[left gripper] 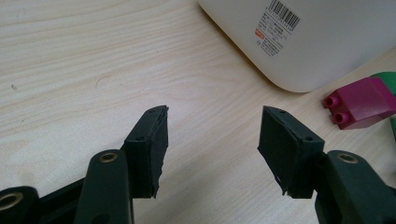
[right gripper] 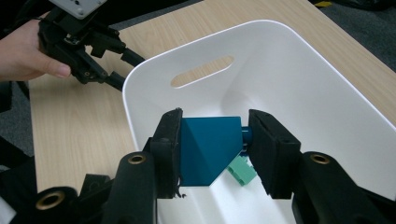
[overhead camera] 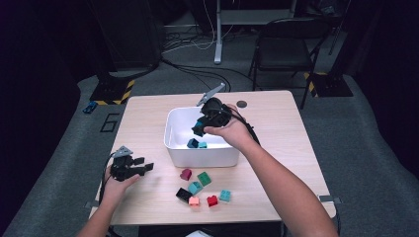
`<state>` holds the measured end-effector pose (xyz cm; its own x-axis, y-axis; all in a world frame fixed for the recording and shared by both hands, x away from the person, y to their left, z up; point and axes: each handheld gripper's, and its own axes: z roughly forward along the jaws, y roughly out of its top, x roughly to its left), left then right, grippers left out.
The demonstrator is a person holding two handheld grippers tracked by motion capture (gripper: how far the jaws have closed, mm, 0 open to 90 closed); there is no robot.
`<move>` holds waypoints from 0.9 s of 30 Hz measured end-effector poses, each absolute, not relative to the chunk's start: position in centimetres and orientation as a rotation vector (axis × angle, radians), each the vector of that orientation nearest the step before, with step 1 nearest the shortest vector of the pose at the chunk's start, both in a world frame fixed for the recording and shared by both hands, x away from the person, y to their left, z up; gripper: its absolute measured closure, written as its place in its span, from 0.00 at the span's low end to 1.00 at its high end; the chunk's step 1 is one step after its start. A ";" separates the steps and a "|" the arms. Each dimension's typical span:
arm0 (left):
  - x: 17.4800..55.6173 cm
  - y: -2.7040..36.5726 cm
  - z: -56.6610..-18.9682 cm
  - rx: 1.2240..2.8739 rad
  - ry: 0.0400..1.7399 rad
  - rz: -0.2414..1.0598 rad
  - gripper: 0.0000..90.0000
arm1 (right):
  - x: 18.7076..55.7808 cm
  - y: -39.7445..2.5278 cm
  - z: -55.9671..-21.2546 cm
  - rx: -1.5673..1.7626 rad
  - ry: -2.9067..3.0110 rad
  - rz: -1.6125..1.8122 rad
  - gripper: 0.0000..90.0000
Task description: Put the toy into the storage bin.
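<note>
Dark teal block pinched between the fingers of the right gripper, held above the inside of the white bin, not touching the floor of it. A lighter green block lies on the bin floor just below it; from the high view two teal blocks sit near the bin's front wall. Bin stands about mid-table, slightly toward the far edge. Left gripper rests near the table's left edge toward the near-left corner, fingers spread wide, nothing between them, low over bare wood. In its own view the bin's corner with a barcode label is just ahead, a magenta block beside it. Loose blocks lie between the bin and the near edge: magenta, green, teal, black, pink, red, light teal.
</note>
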<state>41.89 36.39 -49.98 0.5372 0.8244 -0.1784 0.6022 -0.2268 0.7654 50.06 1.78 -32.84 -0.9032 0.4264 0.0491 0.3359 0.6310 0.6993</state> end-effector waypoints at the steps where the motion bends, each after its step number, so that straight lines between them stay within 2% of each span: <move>1: 41.9 36.4 -50.0 1.939 1.160 0.335 0.47 | 50.4 2.1 -33.1 0.640 2.719 1.144 0.62; 27: 42.0 36.3 -50.2 1.946 1.175 0.319 0.47 | 55.3 7.1 -38.7 0.684 2.788 1.031 0.62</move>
